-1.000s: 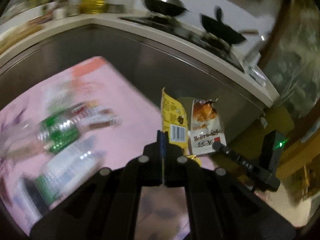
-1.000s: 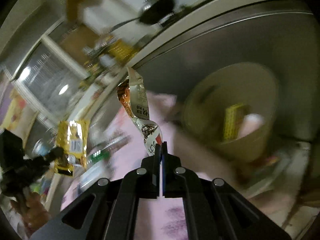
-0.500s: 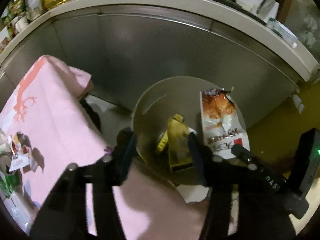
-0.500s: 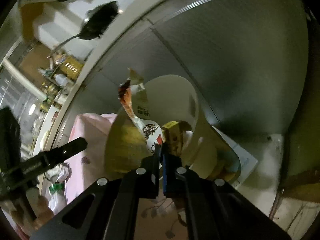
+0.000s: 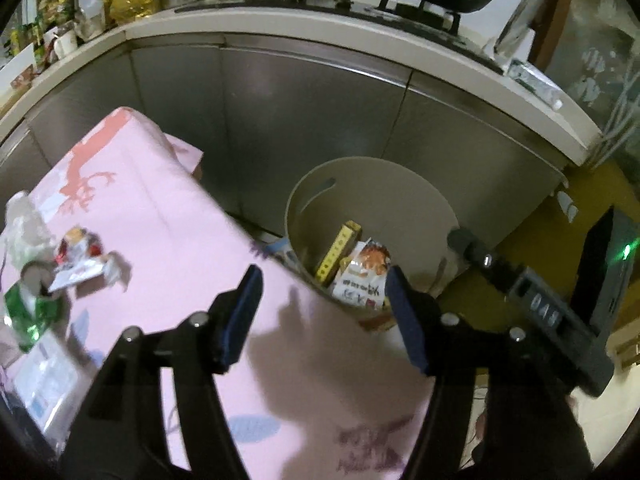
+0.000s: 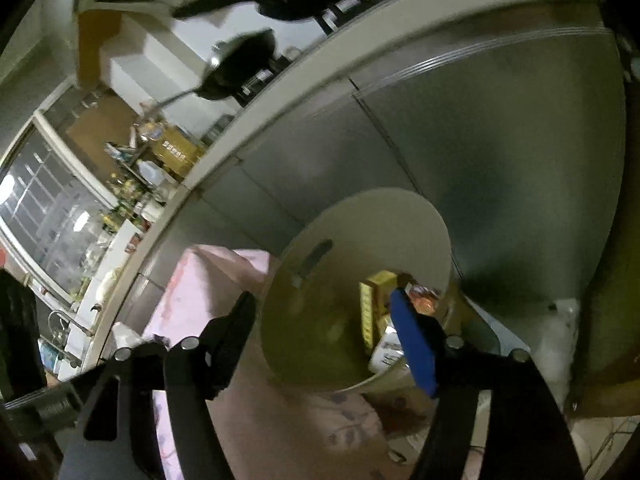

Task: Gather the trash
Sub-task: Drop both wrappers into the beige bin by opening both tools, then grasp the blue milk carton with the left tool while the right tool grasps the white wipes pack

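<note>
Pink cloth covers the table [image 5: 168, 216], and at its left lie a crumpled silver-and-red wrapper [image 5: 78, 266] and a green-labelled clear plastic bottle [image 5: 24, 312]. My left fingers [image 5: 320, 316] are opening, nothing between them. Right of the table stands the round cream bin [image 5: 420, 184]; inside it lie a yellow packet [image 5: 338, 250] and an orange-and-white snack bag [image 5: 364, 276]. My right fingers [image 6: 324, 340] are opening over that bin [image 6: 380, 220], holding nothing.

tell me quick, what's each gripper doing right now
left gripper: jaws opening, nothing between them.
right gripper: jaws opening, empty, over the bin.
</note>
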Motion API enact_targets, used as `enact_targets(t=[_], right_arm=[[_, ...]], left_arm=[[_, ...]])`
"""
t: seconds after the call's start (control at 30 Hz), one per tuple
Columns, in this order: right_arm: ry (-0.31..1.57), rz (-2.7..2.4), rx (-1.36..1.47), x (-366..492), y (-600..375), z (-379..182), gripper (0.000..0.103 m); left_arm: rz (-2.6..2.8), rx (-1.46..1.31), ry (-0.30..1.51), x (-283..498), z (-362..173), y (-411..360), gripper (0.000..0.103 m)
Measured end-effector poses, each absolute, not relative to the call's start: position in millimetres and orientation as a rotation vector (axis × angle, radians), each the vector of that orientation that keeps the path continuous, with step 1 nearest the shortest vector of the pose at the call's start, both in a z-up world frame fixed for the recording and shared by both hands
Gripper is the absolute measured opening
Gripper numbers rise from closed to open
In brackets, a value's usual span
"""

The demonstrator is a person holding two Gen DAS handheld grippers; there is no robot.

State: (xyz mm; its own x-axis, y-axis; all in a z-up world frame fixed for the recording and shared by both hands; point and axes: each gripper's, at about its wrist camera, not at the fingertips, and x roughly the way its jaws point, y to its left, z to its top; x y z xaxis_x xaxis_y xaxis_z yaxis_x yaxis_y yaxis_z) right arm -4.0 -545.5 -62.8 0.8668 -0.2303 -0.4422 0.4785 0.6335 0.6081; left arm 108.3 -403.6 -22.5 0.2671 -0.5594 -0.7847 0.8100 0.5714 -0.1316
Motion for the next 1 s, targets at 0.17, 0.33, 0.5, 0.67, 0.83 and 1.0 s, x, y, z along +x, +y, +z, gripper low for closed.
enact_targets(t=[0.17,0.33,0.5,0.67,0.83,1.0], right_arm=[[0.347,-0.354,0.775,-0.2,-526.5,-47.1,0.068],[0.398,-0.228,0.783,16.6,-499.3,-38.6,0.067],[0.492,-0.06,0.767,49.3,-450.8,-35.0,0.065],[0.613,0.128,0.869,95.0,-399.7,-50.2,0.065],[0.766,0.281,1.056,135.8,-348.0,-75.9,0.065],[0.831,0.284,1.144,151.2,-318.0,-83.9,0.065]], left_arm=[[-0.936,0.299,0.829,95.9,-5.1,-347.2,0.062],[-0.871,0.243,0.762,99.5,12.4,-267.4,0.062],[-0.641,0.197,0.709,109.5,17.2,-158.5,0.073],[-0.318,0.17,0.771,130.0,-0.8,-69.7,0.08],[-0.212,0.148,0.869,148.9,-30.8,-49.7,0.081],[-0.165,0.151,0.868,161.7,-46.6,-55.5,0.081]])
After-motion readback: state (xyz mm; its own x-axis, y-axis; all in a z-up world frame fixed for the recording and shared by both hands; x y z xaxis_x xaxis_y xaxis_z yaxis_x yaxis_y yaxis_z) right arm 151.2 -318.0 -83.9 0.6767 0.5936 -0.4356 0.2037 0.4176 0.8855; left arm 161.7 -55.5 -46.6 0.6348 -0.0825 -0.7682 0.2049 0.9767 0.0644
